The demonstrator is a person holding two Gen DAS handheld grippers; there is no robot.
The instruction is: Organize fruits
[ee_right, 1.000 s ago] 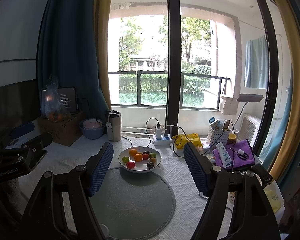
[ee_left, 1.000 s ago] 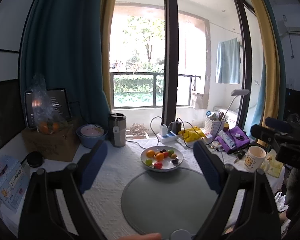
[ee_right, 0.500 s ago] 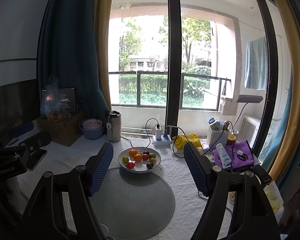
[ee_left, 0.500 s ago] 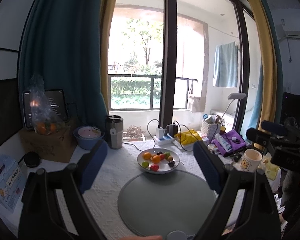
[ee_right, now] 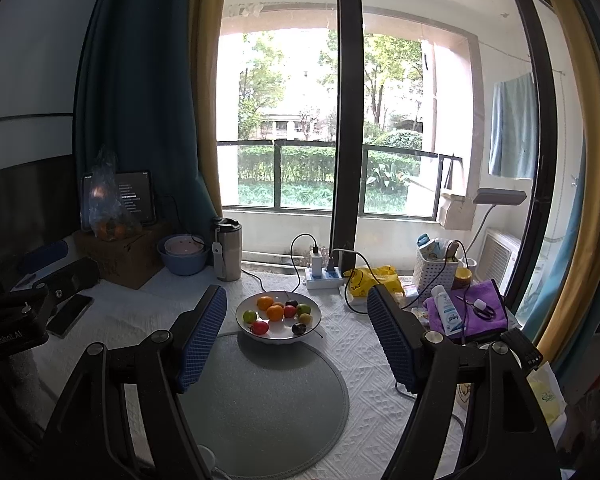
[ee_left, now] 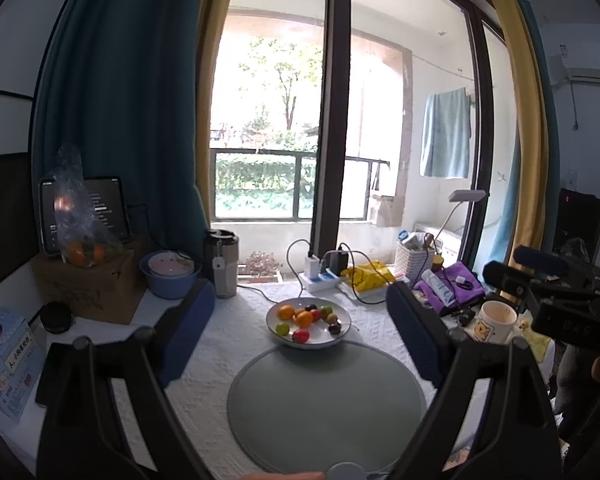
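Both grippers hang above the desk (ee_right: 112,316), left gripper (ee_left: 300,320) and right gripper (ee_right: 296,320), each with fingers spread wide and nothing between them. Ahead sits the white bowl (ee_right: 312,322) at the far edge of the round grey mat (ee_right: 268,404), holding the fruits (ee_right: 275,313): two oranges, green, red and dark pieces. A blue bowl (ee_left: 170,284) at the back left holds a pink one.

Both wrist views look forward, slightly downward, across the white quilted counter (ee_left: 228,344) toward the window. Shared: white round fruit plate (ee_left: 318,340) (ee_right: 278,336) and grey round mat (ee_left: 324,396) (ee_right: 268,400); right view slightly nearer.
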